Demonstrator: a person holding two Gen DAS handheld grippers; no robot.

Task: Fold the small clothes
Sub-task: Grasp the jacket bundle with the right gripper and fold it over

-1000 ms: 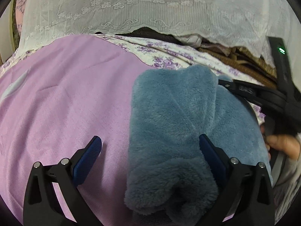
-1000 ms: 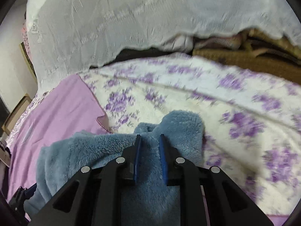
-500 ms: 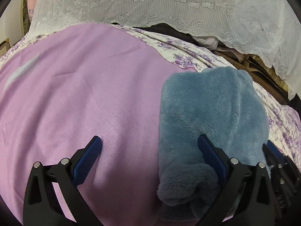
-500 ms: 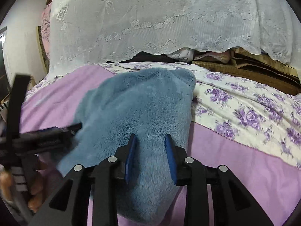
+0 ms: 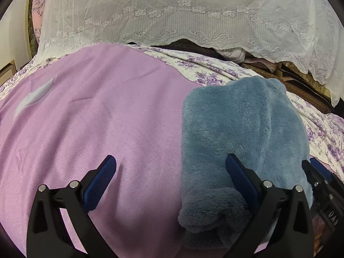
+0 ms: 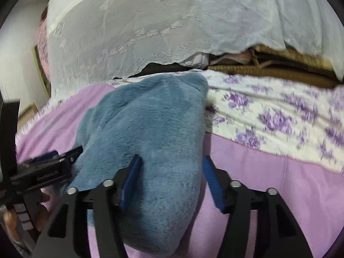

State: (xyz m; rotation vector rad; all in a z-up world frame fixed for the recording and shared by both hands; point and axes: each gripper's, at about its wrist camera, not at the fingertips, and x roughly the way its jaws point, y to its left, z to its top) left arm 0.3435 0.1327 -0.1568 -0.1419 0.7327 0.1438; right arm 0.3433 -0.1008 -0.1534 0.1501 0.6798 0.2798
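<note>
A blue fleece garment (image 5: 238,129) lies folded in a long bundle on the pink blanket (image 5: 96,118). My left gripper (image 5: 171,169) is open wide; its right finger (image 5: 235,168) rests over the fleece, its left finger over bare blanket. In the right wrist view the same garment (image 6: 150,124) runs between the fingers of my right gripper (image 6: 172,163), whose jaws are opening. The left pad touches the pile and the right pad stands clear of the fleece edge. The left gripper (image 6: 53,163) shows at the garment's left side, and the right gripper (image 5: 318,180) at its right.
A cream sheet with purple flowers (image 6: 279,116) covers the bed beyond the blanket. A white lace cloth (image 5: 172,17) hangs over stacked brown and dark textiles (image 6: 268,73) at the back. A person's hand (image 6: 10,221) holds the left gripper's handle.
The right gripper carried the fleece from the floral sheet onto the pink blanket, then spread its jaws and let go. The garment now lies doubled. The left gripper stayed open.
</note>
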